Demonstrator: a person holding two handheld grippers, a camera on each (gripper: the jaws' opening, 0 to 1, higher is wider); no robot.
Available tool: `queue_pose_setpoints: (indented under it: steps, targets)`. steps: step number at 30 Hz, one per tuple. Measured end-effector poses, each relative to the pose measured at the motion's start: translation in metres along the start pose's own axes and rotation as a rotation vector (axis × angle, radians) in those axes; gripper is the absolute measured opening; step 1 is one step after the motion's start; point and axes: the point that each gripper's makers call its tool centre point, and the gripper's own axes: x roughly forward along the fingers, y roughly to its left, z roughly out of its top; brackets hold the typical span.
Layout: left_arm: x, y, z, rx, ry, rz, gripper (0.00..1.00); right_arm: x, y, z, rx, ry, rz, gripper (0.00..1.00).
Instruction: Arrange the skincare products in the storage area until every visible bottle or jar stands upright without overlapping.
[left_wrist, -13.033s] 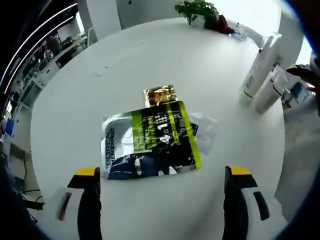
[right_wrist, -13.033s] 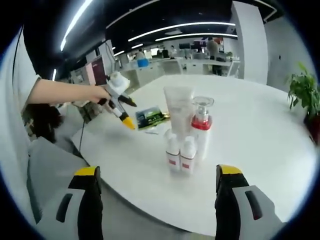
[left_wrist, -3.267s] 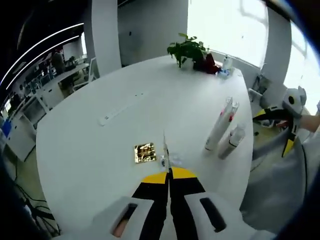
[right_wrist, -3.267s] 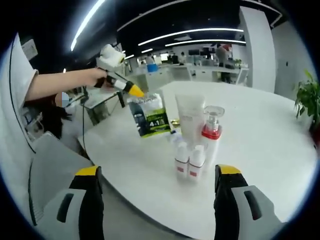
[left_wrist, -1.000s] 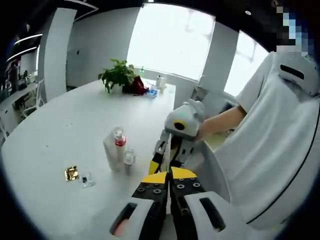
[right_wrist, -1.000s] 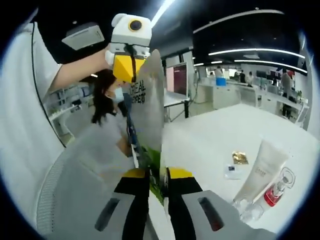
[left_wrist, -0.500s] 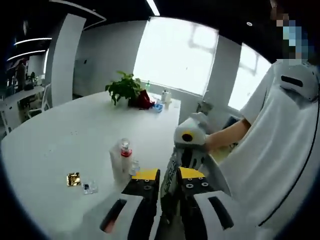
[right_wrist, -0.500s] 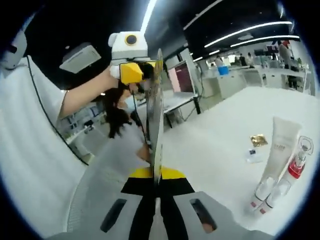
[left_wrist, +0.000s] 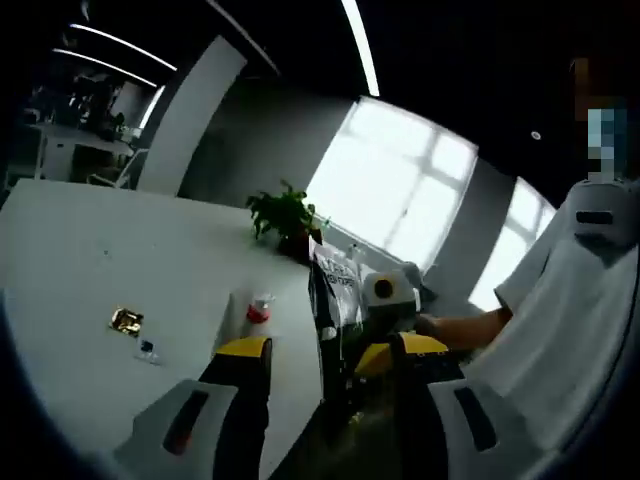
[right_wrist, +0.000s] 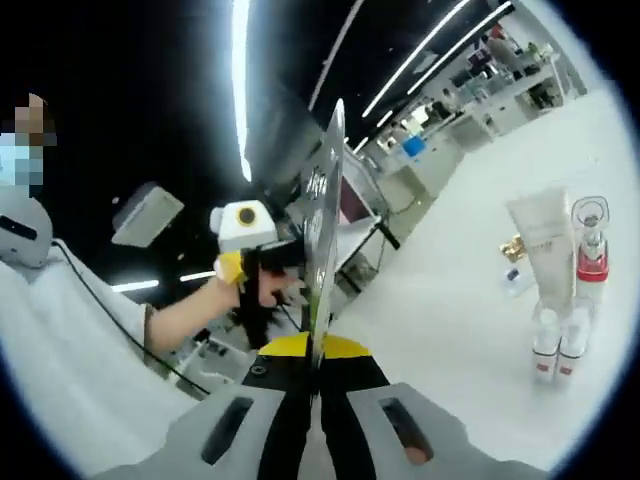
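My right gripper (right_wrist: 312, 352) is clamped on the sachet's (right_wrist: 322, 235) bottom edge; the pack rises edge-on toward 12 o'clock. My left gripper (left_wrist: 320, 345) has let go, jaws spread, with the sachet (left_wrist: 335, 290) between them. At 3 o'clock in the right gripper view, the tube (right_wrist: 544, 245), pump bottle (right_wrist: 590, 262) and two small bottles (right_wrist: 557, 345) stand upright on the white table (right_wrist: 470, 330).

The right gripper (right_wrist: 313, 362) pinches a flat pouch (right_wrist: 325, 230) that stands up edge-on. At 9 o'clock, the left gripper (right_wrist: 245, 262) hangs beside it. At 3 o'clock, a tube (right_wrist: 545, 250) and bottles (right_wrist: 560, 340) stand on the table (right_wrist: 450, 330).
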Motion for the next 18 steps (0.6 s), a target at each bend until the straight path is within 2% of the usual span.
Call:
queue_pose_setpoints:
  steps: [3, 6, 8, 11, 15, 18]
  targets:
    - [0.000, 0.000, -0.013, -0.033, -0.010, 0.005, 0.42, 0.000, 0.002, 0.003, 0.015, -0.021, 0.009, 0.01]
    - [0.001, -0.005, -0.021, -0.086, -0.034, -0.011, 0.41, 0.000, 0.005, 0.004, 0.071, -0.027, 0.026, 0.01]
    - [0.001, -0.007, -0.027, -0.106, -0.039, -0.012, 0.37, -0.001, 0.006, 0.003, 0.095, -0.026, 0.033, 0.01]
    - [0.002, -0.010, -0.035, -0.124, -0.031, -0.013, 0.27, -0.001, 0.009, -0.001, 0.135, -0.010, 0.058, 0.01]
    - [0.003, -0.016, -0.039, -0.141, -0.040, -0.018, 0.24, 0.001, 0.011, -0.008, 0.168, 0.033, 0.065, 0.01]
    - [0.003, -0.018, -0.041, -0.143, -0.045, -0.013, 0.16, 0.002, 0.012, -0.012, 0.193, 0.060, 0.072, 0.01]
